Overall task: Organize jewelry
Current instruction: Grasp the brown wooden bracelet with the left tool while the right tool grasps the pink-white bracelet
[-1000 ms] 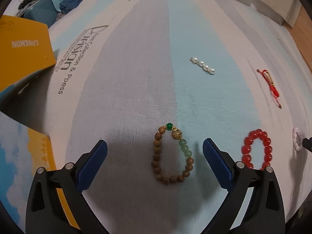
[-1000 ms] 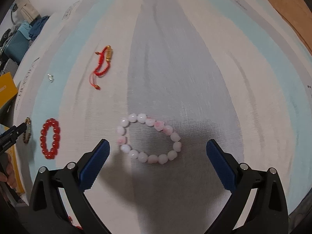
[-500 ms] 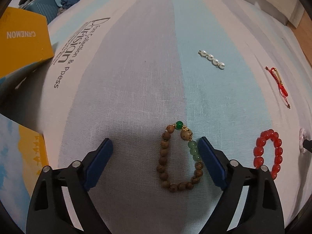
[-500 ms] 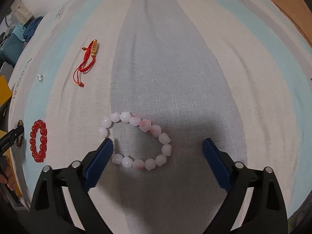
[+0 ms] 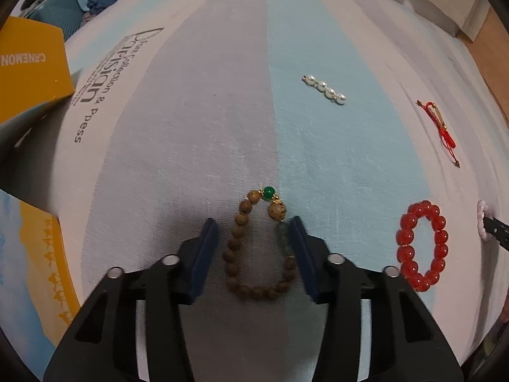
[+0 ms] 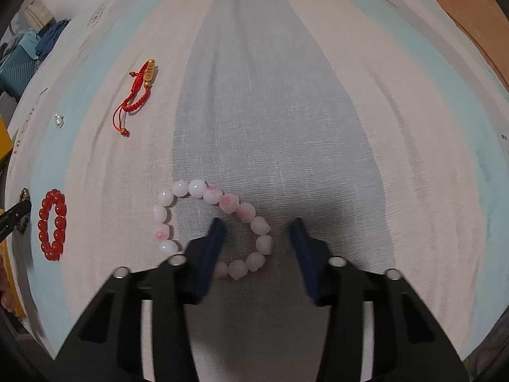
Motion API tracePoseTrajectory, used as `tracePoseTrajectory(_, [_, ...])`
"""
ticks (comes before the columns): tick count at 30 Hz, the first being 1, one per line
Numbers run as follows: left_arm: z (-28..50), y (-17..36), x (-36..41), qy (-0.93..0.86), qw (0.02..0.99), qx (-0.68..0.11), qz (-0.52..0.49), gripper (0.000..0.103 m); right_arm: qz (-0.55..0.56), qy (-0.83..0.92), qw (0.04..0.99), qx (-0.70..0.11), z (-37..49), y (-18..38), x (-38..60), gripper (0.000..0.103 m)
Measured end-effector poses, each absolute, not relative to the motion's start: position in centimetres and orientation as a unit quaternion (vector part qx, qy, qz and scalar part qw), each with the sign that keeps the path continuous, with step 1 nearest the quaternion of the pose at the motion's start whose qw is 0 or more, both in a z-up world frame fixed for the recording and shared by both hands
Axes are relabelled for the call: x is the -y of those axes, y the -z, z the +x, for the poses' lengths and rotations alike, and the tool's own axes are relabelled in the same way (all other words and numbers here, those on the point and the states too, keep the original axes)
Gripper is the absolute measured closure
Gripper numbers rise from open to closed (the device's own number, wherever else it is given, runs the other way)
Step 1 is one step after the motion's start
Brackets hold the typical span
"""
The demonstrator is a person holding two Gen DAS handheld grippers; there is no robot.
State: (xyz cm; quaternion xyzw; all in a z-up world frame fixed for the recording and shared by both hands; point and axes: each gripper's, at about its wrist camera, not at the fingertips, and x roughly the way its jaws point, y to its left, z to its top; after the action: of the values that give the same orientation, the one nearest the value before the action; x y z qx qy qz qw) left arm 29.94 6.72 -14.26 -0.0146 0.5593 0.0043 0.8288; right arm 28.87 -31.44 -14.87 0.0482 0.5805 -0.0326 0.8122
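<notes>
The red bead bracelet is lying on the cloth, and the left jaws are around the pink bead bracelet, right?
Not quite. The left wrist view shows the left gripper with its jaws around the brown wooden bead bracelet, not the pink one. Those jaws have just been closing. The red bead bracelet does lie on the striped cloth, off to the side.

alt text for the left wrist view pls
The left gripper, jaws just closing, straddles a brown wooden bead bracelet on a striped cloth. A red bead bracelet lies right; pearls and a red cord bracelet lie farther off.
</notes>
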Motion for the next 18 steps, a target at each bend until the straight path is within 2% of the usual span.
tracePoseTrajectory(2, [29.9, 14.2, -6.5, -0.002, 0.827, -0.562, -0.01, 0.072, 0.044, 0.032, 0.812, -0.581, 28.5, 14.8, 31.3, 0.083])
tracePoseTrajectory(4, [29.8, 14.1, -6.3, 0.0, 0.826, -0.563, -0.008, 0.079, 0.039, 0.029, 0.812, -0.581, 28.3, 14.6, 31.1, 0.089])
tracePoseTrajectory(6, [29.6, 14.0, -6.1, 0.0, 0.825, -0.566, -0.004, 0.092, 0.041, 0.025, 0.813, -0.58, 28.1, 14.5, 31.0, 0.093])
tracePoseTrajectory(9, [29.5, 13.7, -6.1, 0.002, 0.824, -0.566, 0.0, 0.096, 0.046, 0.023, 0.815, -0.577, 27.8, 14.2, 30.9, 0.093])
tracePoseTrajectory(18, [29.1, 12.8, -6.0, 0.006, 0.826, -0.564, 0.001, 0.096, 0.063, 0.014, 0.83, -0.554, 26.9, 12.4, 30.3, 0.093])
